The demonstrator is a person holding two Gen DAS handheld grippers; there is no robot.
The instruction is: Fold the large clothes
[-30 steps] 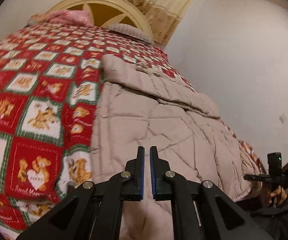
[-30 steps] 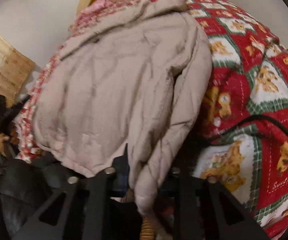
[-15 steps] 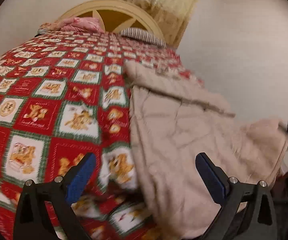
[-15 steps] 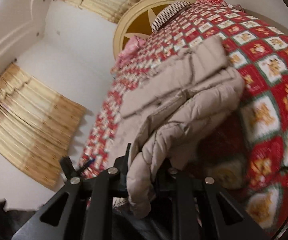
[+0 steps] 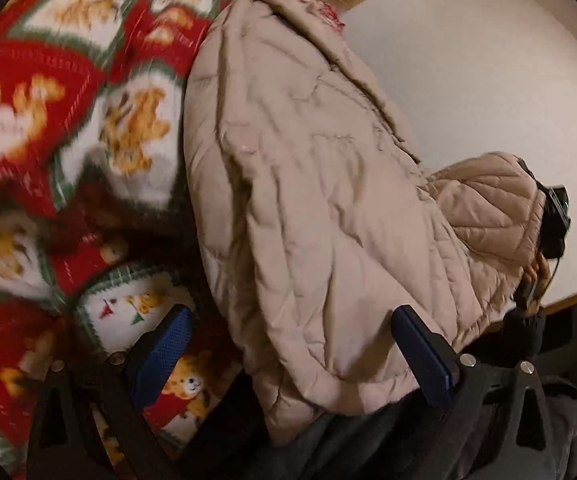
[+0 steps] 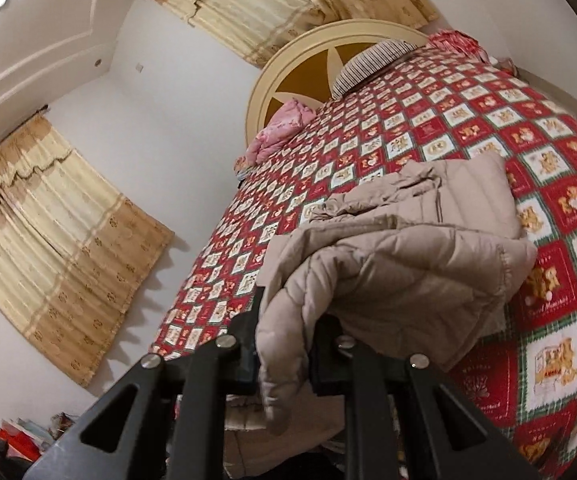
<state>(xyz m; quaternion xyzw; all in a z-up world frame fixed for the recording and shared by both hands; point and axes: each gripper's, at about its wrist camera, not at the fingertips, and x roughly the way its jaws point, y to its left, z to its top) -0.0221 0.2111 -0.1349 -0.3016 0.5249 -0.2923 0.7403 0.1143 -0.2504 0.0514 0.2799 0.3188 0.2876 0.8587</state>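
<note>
A beige quilted jacket (image 5: pixel 308 200) lies on a bed under a red bear-patterned bedspread (image 5: pixel 28 100). My left gripper (image 5: pixel 292 352) is open wide, and the jacket's near hem lies between its blue pads (image 5: pixel 164 348) without being pinched. In the right wrist view, my right gripper (image 6: pixel 284 344) is shut on a thick fold of the jacket (image 6: pixel 408 248), holding that corner up above the bedspread (image 6: pixel 468 120). The left wrist view shows the same raised corner at the right, with my right gripper (image 5: pixel 552 220) behind it.
A round cream headboard (image 6: pixel 288 80), a striped pillow (image 6: pixel 368 64) and a pink cloth (image 6: pixel 280 132) are at the far end of the bed. Beige curtains (image 6: pixel 48 220) hang on the white walls. Some clutter lies on the floor at lower left (image 6: pixel 28 436).
My left gripper went from shut to wide open and dropped to the jacket's near hem. My right gripper rose, lifting the jacket's gripped corner off the bed.
</note>
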